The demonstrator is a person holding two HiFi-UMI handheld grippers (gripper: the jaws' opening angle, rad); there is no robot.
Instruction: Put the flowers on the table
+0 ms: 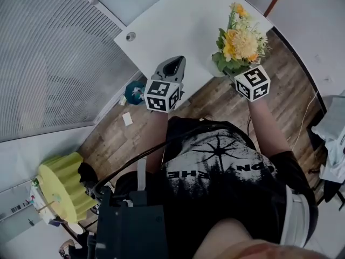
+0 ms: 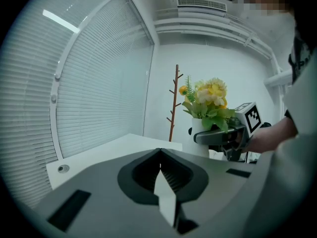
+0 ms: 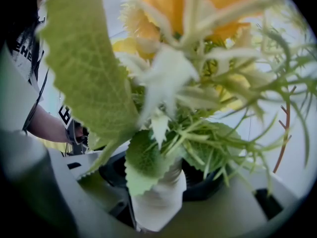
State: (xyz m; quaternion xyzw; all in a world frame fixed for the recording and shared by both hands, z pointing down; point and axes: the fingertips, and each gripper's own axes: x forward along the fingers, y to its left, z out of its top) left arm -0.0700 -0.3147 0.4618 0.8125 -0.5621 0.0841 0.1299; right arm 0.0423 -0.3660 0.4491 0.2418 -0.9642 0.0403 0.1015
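The right gripper holds a white vase of yellow and orange flowers. Its jaws stand wide around the vase's body and press on it from both sides. Green leaves fill most of the right gripper view and hang over the vase's mouth. In the head view the bunch is upright at the near edge of the white table, partly over the wooden floor. No view shows the vase's base, so it cannot be told whether it touches the table.

The left gripper points toward the same table edge, well apart from the flowers. Its jaws are together with nothing between them. Its own view looks across the bare table top toward window blinds and a brown coat stand that stands behind the flowers.
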